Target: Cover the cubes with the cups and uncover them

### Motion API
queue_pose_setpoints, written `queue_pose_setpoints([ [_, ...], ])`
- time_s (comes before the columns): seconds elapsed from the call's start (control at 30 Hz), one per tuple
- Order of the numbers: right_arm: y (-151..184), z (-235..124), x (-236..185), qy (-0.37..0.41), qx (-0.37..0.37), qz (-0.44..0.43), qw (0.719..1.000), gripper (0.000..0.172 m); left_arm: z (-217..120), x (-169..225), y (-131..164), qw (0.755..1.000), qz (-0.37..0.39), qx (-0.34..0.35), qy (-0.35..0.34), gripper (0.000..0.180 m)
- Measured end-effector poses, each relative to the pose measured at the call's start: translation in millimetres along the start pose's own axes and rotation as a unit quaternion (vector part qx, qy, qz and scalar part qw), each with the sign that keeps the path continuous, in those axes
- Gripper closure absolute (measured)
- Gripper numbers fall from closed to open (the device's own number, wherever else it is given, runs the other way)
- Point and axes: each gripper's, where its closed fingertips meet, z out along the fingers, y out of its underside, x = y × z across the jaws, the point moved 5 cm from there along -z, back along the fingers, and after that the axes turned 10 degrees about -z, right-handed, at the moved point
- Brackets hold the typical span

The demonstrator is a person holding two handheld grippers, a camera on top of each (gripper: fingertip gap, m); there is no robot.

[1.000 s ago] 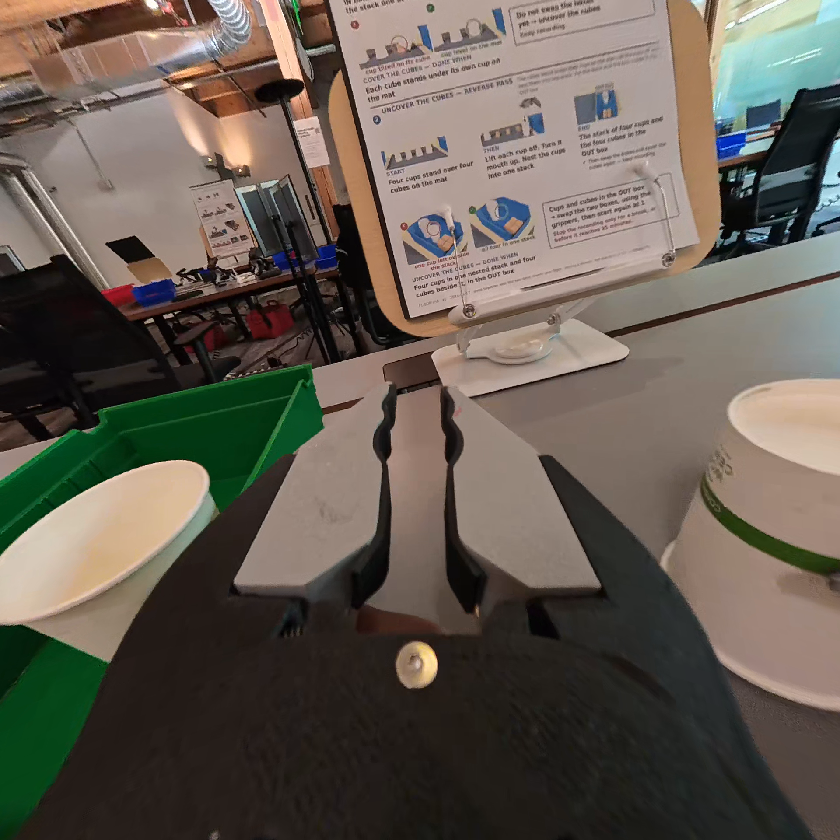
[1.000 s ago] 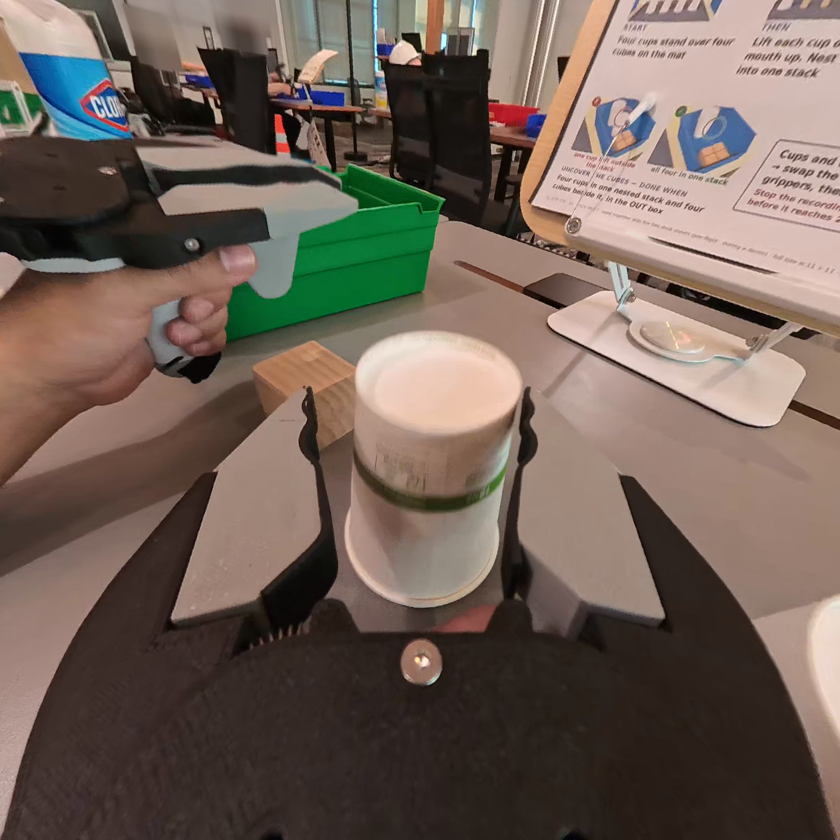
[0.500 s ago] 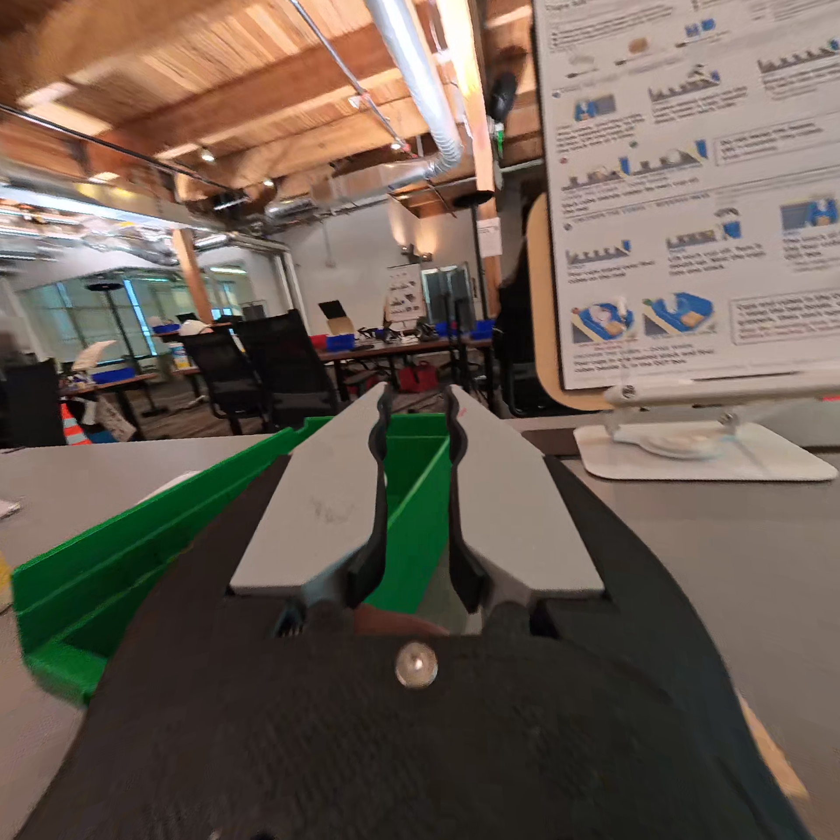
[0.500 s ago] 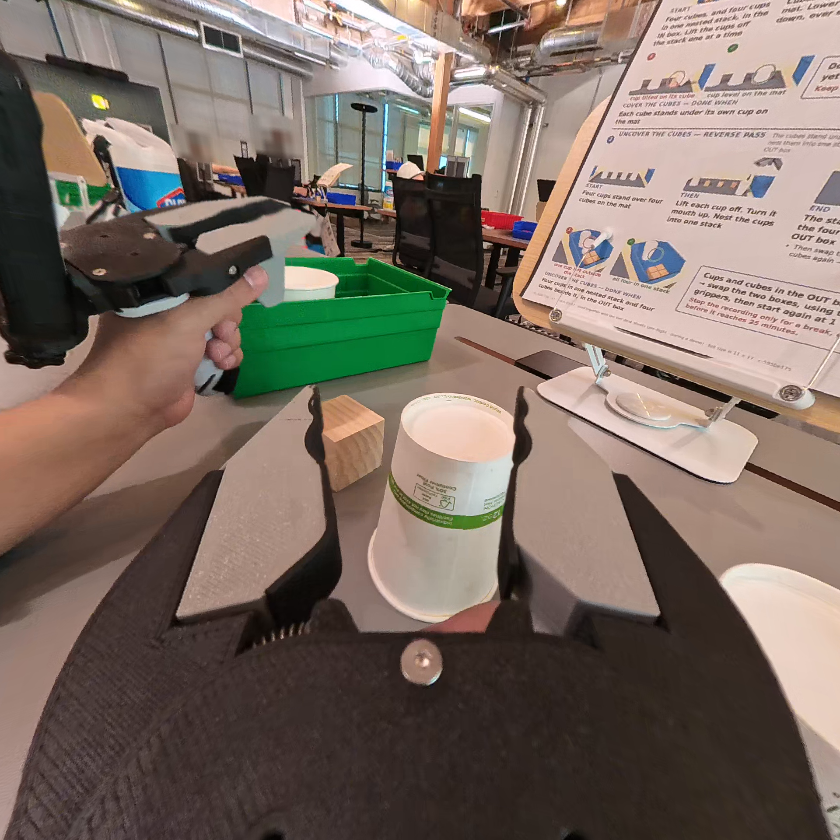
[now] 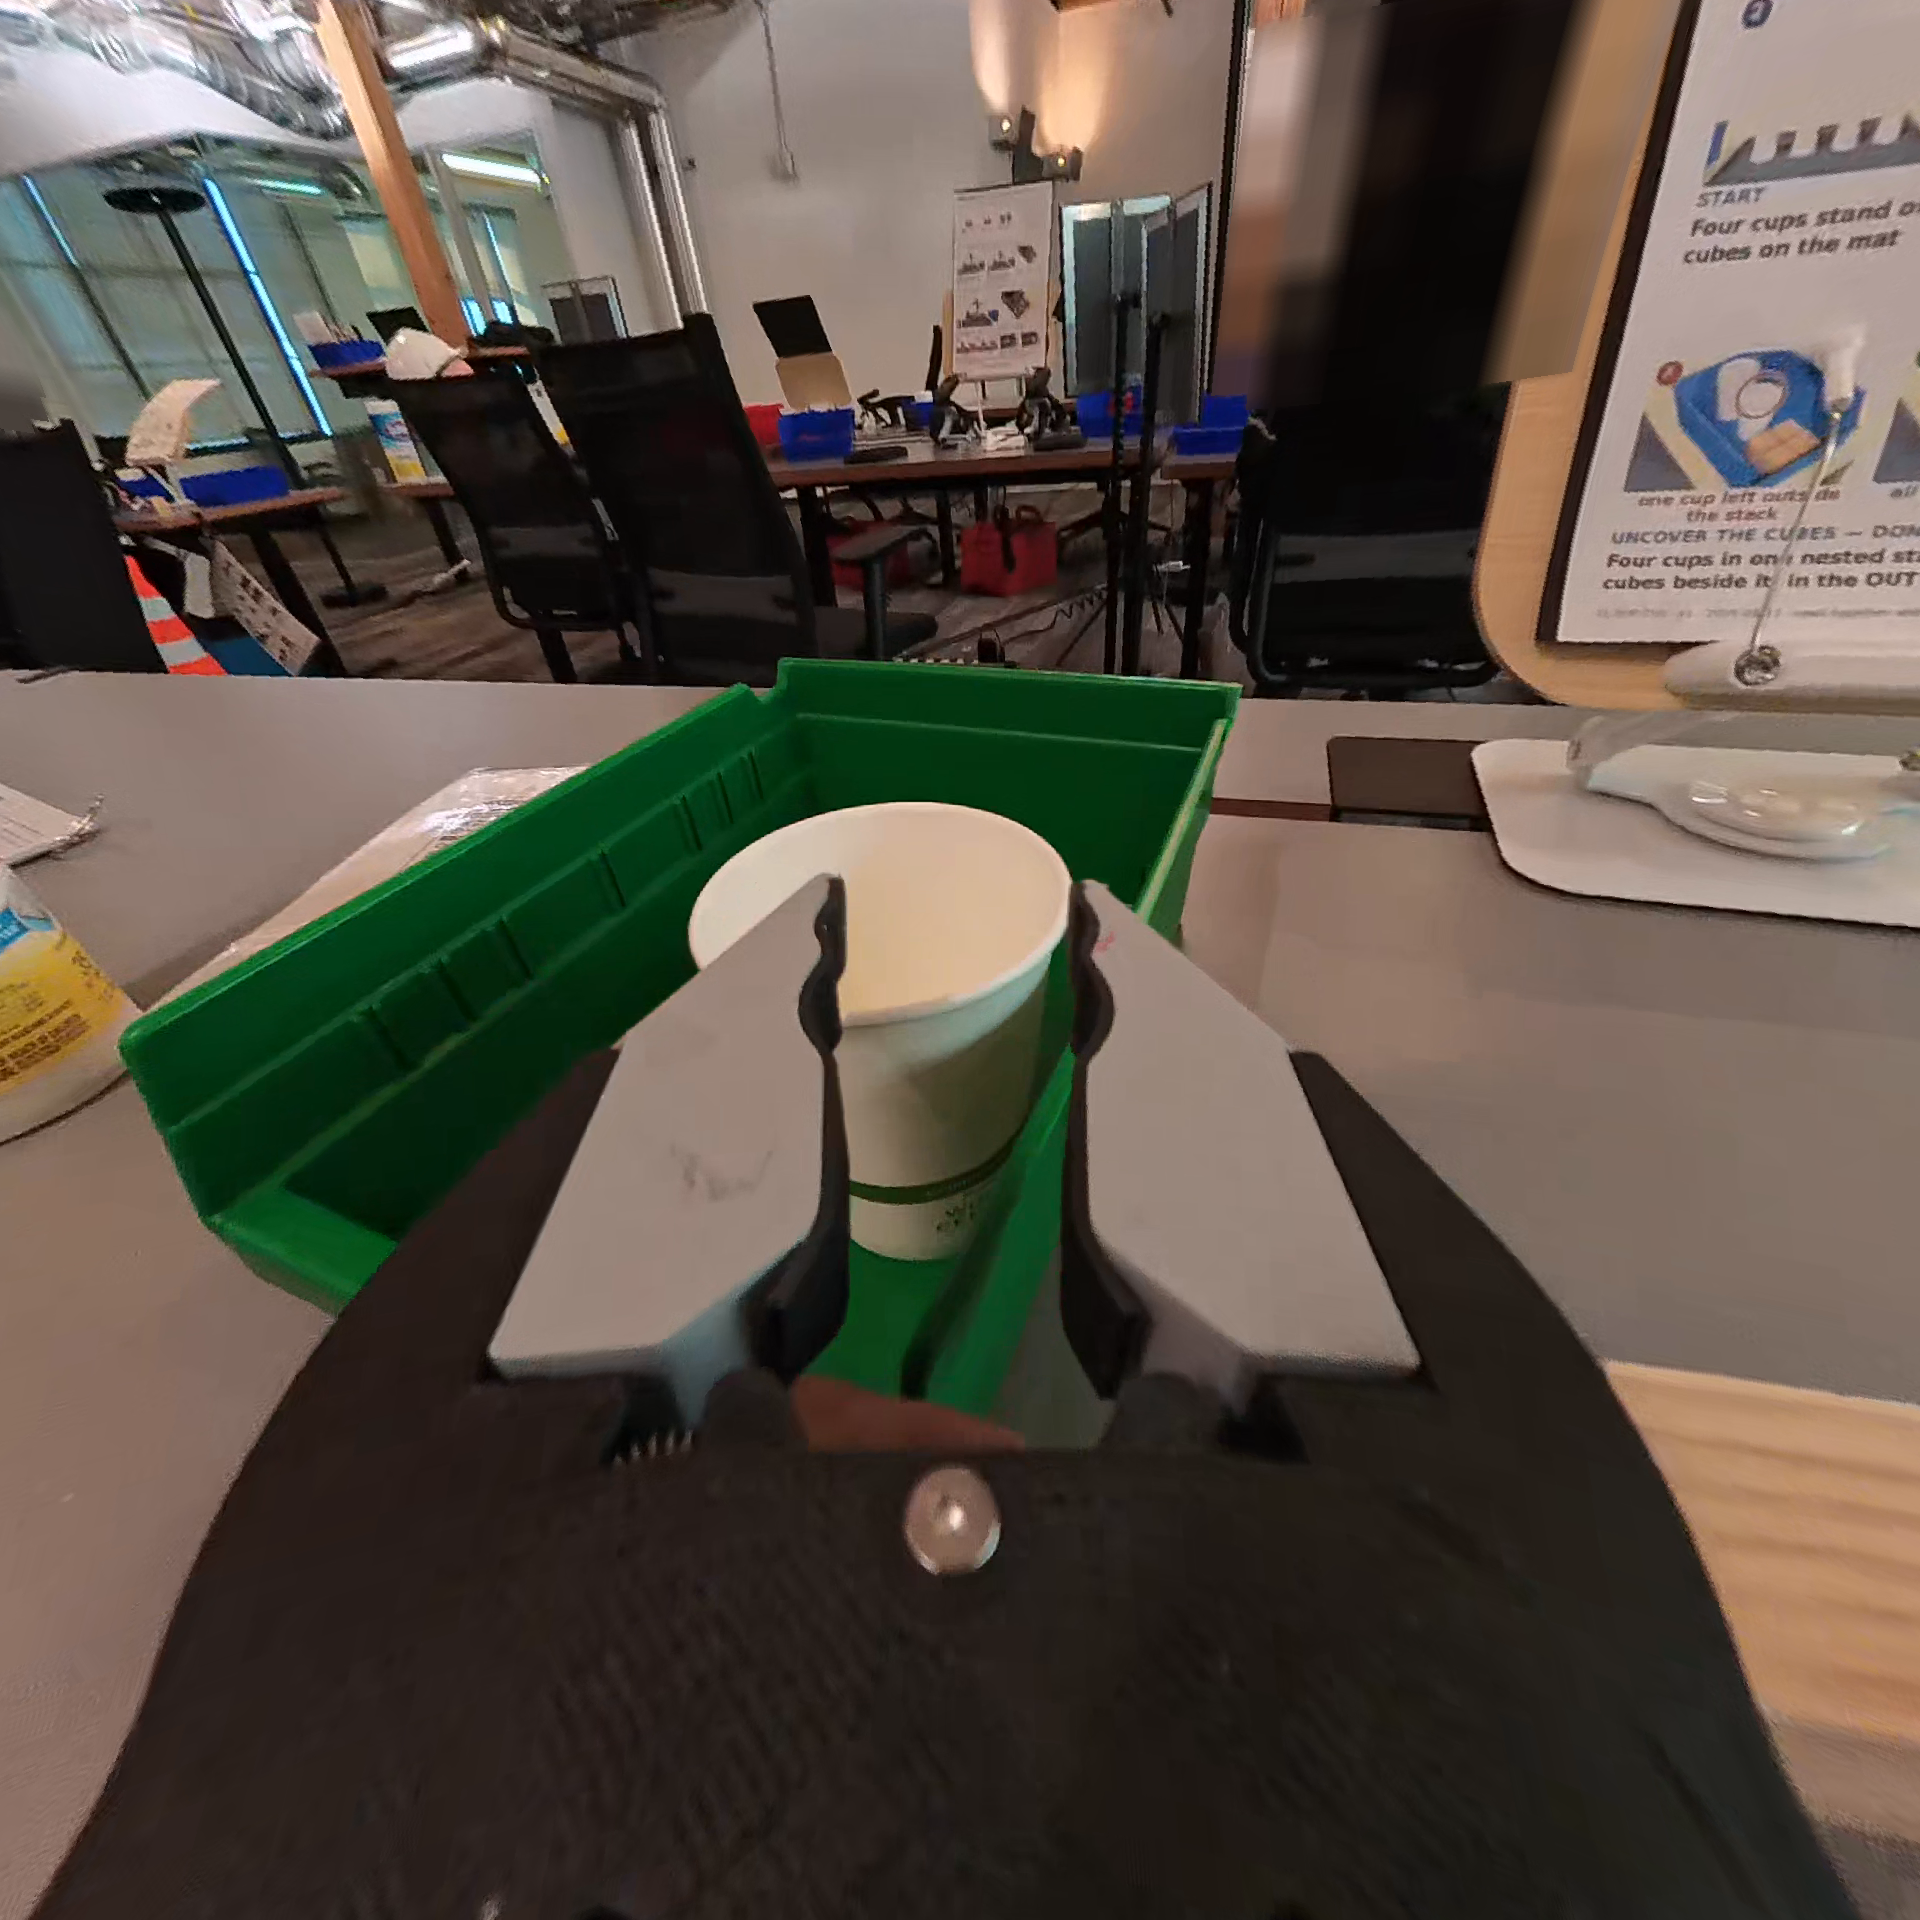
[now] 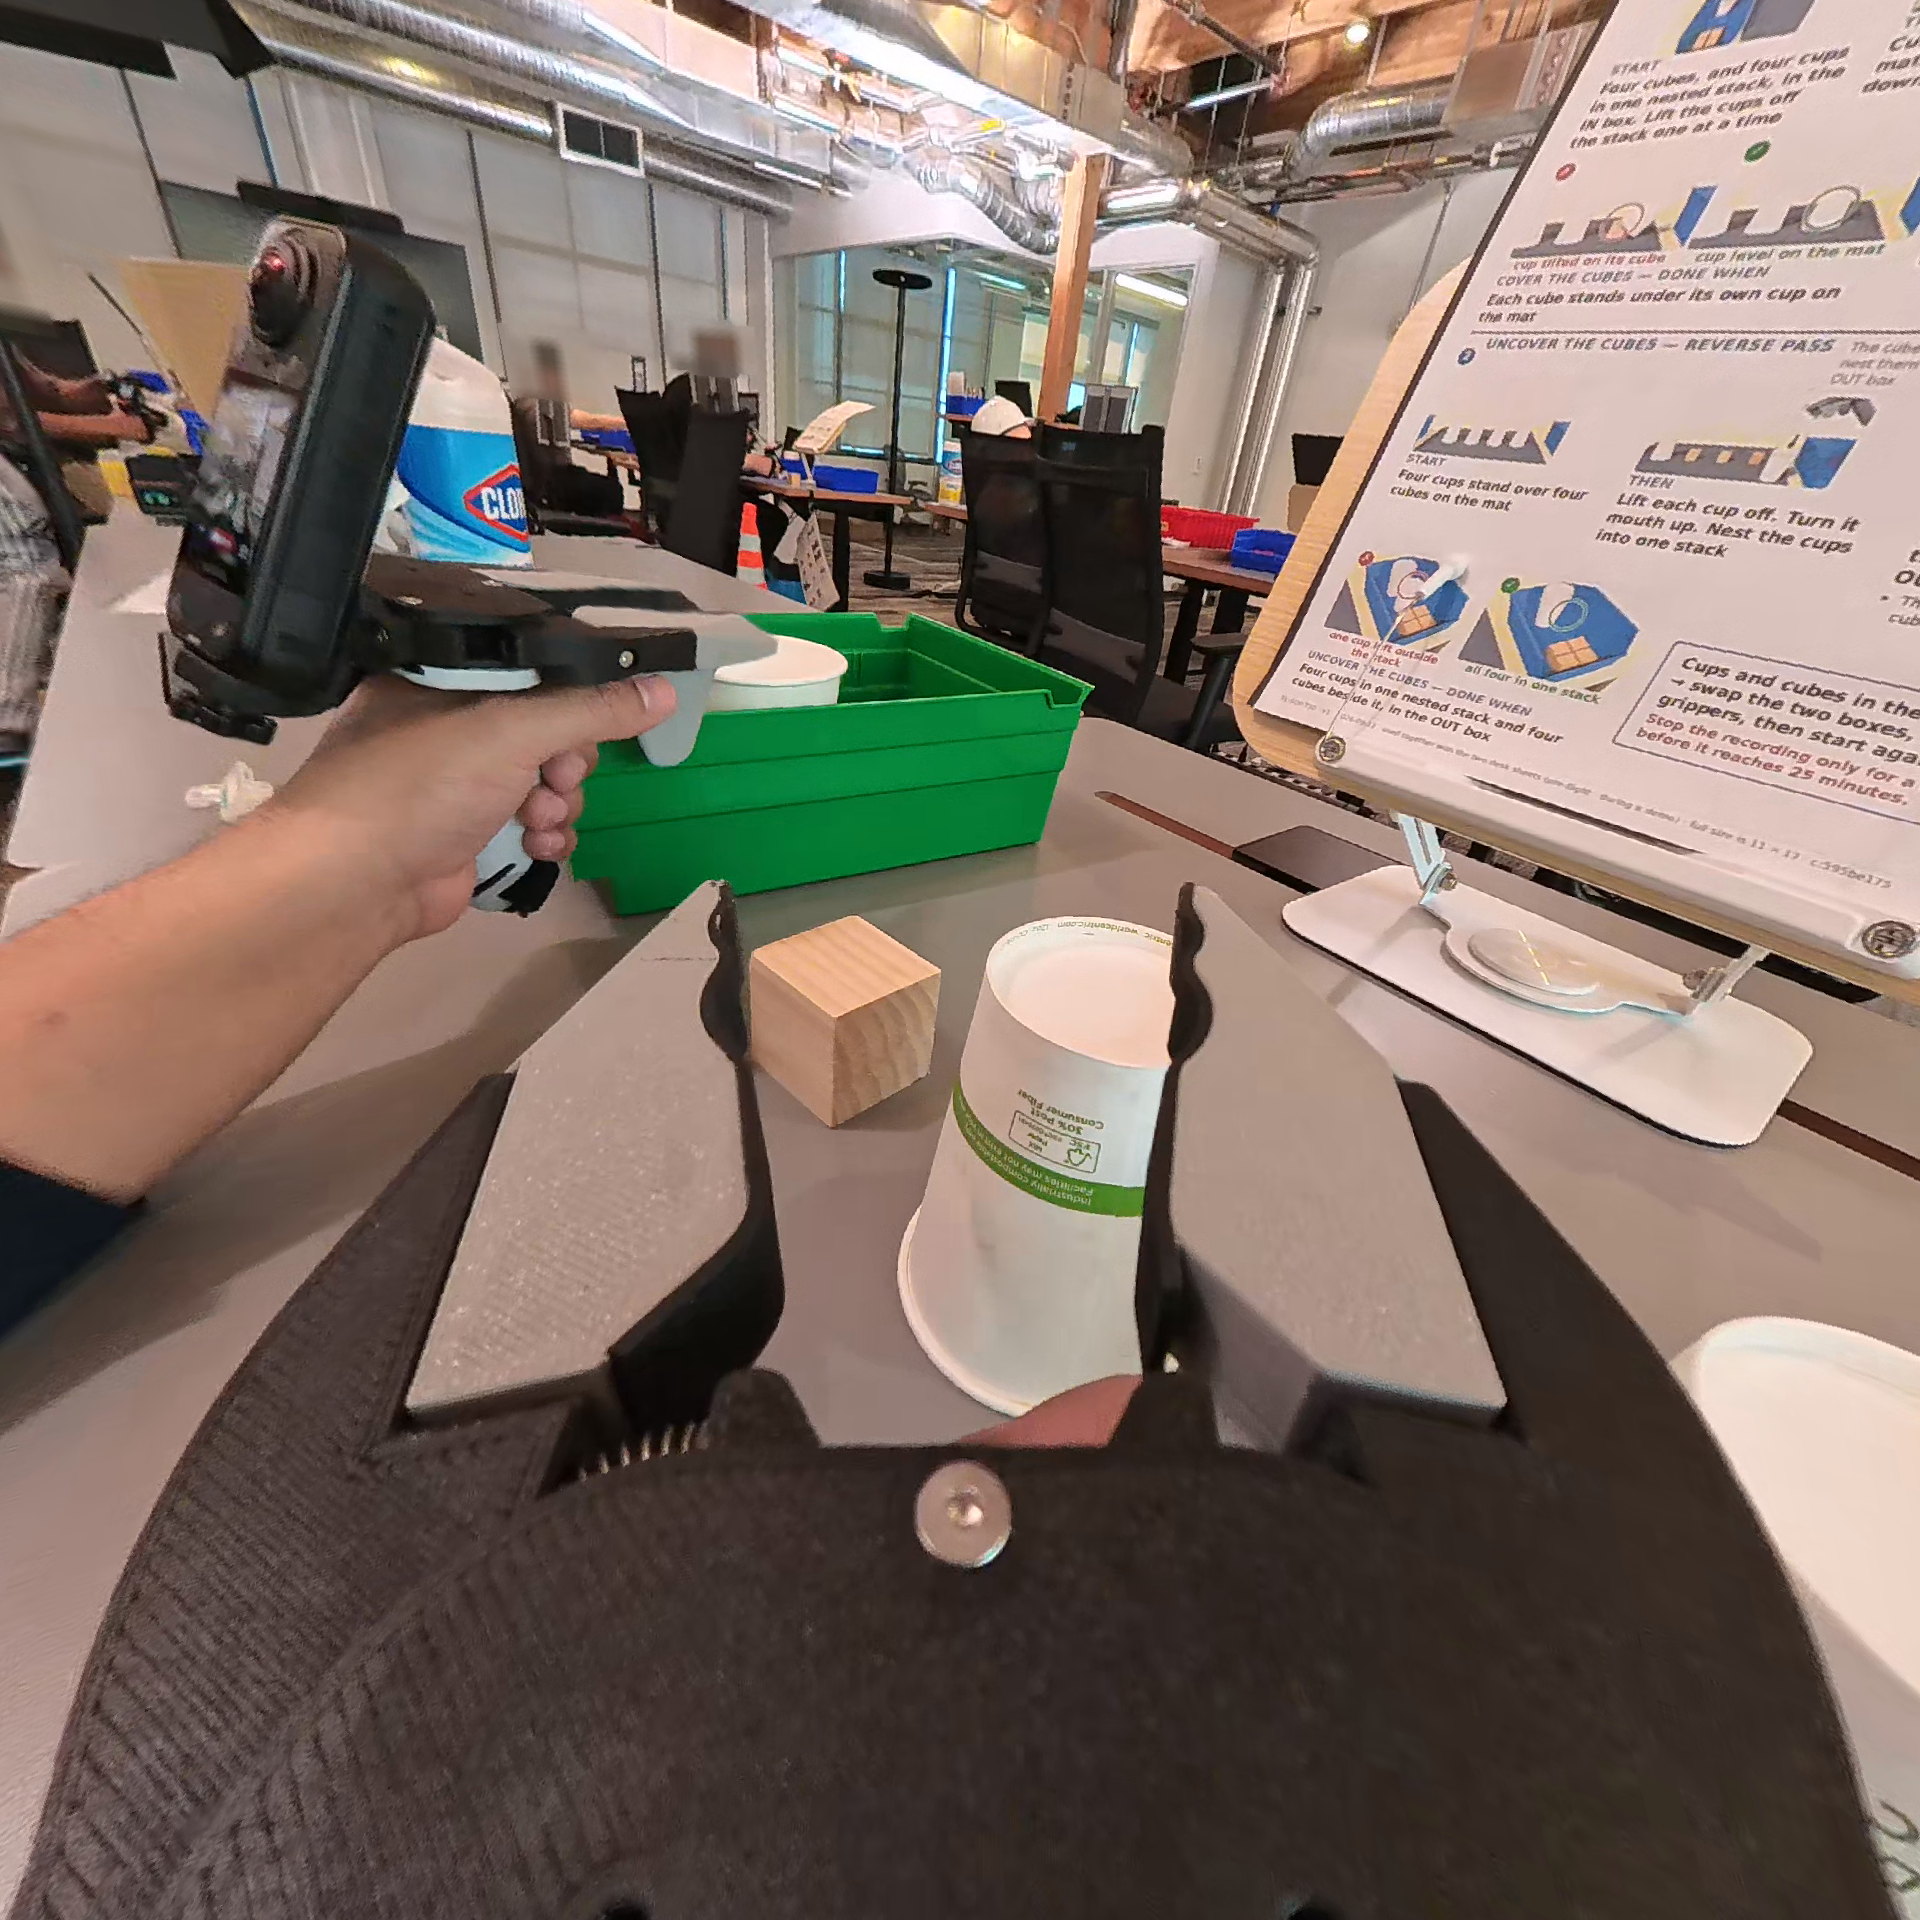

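A white cup (image 6: 1049,1164) stands upside down on the bench (image 6: 1299,1049), likely hiding a cube. A bare wooden cube (image 6: 842,1013) sits just beside it, at nine o'clock. The right claw (image 6: 951,940) is wide and holds nothing. Another cup (image 5: 914,997) stands mouth up in the green box (image 5: 436,997). The left claw (image 5: 951,920) is partly open near its rim, probably to fetch it for the bare cube.

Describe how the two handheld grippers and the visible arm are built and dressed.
Each gripper has a black textured body, a silver centre screw and two flat grey fingers edged with wavy black pads. The left gripper carries an upright black camera and a white-and-black pistol handle. A dark sleeve covers the upper forearm.
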Motion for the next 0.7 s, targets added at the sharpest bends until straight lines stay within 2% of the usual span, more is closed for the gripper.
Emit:
queue_pose_setpoints([
  [0.13,-1.2,-0.9,-0.5,-0.003,0.002,0.001,1.000,0.091,2.8,-0.4,8.9,0.999,0.002,-0.043,0.024,0.146],
  [0.2,-1.5,-0.8,-0.9,-0.004,0.002,0.001,1.000,0.091,5.8,-3.2,15.7,0.997,-0.002,-0.071,0.030,0.144],
  [0.47,-3.3,-2.3,-2.9,-0.010,0.006,0.001,1.000,0.092,8.0,-12.7,19.1,0.996,0.001,-0.081,0.035,0.141],
  [0.57,-3.4,-2.3,-4.0,-0.013,0.006,0.001,1.000,0.092,7.4,-8.4,19.8,0.996,0.013,-0.080,0.048,0.154],
  [0.63,-4.0,-2.8,-4.3,-0.013,0.007,0.000,1.000,0.092,6.4,-4.6,20.8,0.994,0.011,-0.086,0.070,0.169],
  [0.7,-4.9,-3.7,-4.3,-0.013,0.009,0.001,1.000,0.093,6.1,-3.8,21.1,0.993,0.008,-0.090,0.077,0.174],
])
